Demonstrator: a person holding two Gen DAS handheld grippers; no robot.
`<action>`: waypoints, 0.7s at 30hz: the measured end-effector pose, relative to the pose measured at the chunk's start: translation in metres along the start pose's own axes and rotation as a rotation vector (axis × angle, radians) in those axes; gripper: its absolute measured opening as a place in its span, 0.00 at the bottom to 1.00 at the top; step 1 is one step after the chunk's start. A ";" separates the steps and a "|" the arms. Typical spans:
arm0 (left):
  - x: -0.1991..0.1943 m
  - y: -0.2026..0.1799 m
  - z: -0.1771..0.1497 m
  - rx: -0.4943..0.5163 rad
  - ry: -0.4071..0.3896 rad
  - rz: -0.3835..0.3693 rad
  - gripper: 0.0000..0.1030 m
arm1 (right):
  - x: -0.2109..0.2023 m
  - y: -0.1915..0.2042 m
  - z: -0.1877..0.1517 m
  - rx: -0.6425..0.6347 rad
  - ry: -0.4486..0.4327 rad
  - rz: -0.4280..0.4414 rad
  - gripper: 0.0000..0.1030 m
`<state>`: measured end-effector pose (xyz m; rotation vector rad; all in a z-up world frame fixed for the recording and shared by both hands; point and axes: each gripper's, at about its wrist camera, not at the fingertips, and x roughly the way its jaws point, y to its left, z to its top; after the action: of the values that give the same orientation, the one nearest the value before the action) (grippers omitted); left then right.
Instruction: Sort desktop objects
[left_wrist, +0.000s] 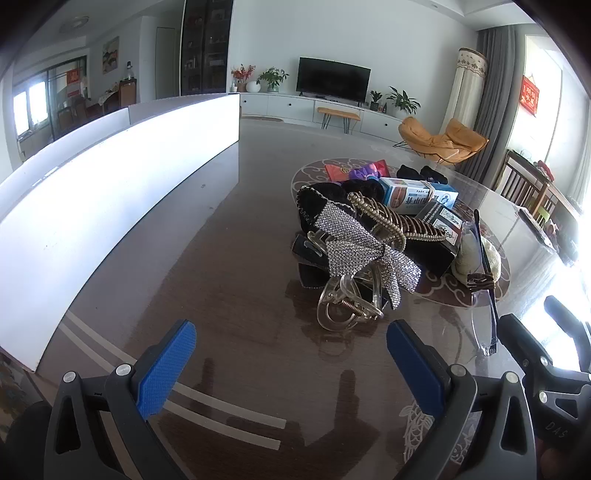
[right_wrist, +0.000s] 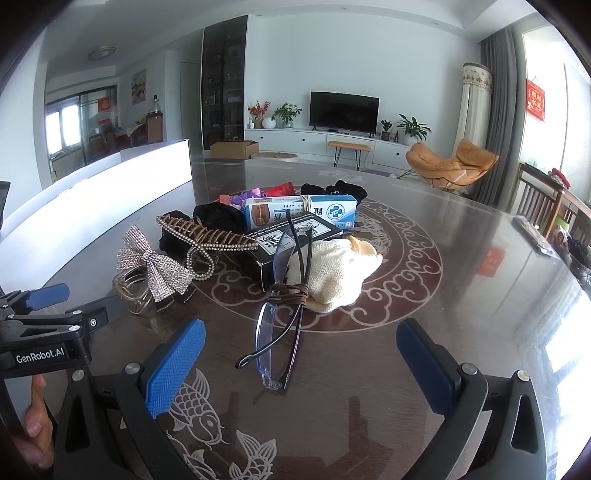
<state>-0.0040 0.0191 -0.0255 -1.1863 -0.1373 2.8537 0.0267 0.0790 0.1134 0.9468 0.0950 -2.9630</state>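
Partly buried under glittery bow (left_wrist: 360, 247): clear claw clip (left_wrist: 345, 306). Both grippers, left (left_wrist: 291, 354) and right (right_wrist: 301, 356), spread wide, empty.

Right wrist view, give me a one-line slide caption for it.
Open right gripper poised above folded glasses at the near edge of a clutter pile on the table.

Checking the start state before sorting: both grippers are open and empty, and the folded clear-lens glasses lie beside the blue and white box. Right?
Not quite. In the right wrist view the glasses lean on the cream knitted pouch, not beside the blue and white box. Both the left gripper and right gripper are open, empty.
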 end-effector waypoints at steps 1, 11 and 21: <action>0.000 0.000 0.000 0.000 0.000 0.000 1.00 | 0.000 0.000 0.000 0.000 0.000 0.000 1.00; 0.002 -0.002 -0.001 0.003 0.007 -0.003 1.00 | 0.000 -0.002 0.000 0.012 0.000 0.004 1.00; 0.008 0.000 -0.003 -0.006 0.029 -0.006 1.00 | 0.004 -0.003 -0.001 0.011 0.017 0.009 1.00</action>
<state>-0.0071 0.0203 -0.0330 -1.2256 -0.1478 2.8321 0.0235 0.0817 0.1105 0.9705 0.0750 -2.9509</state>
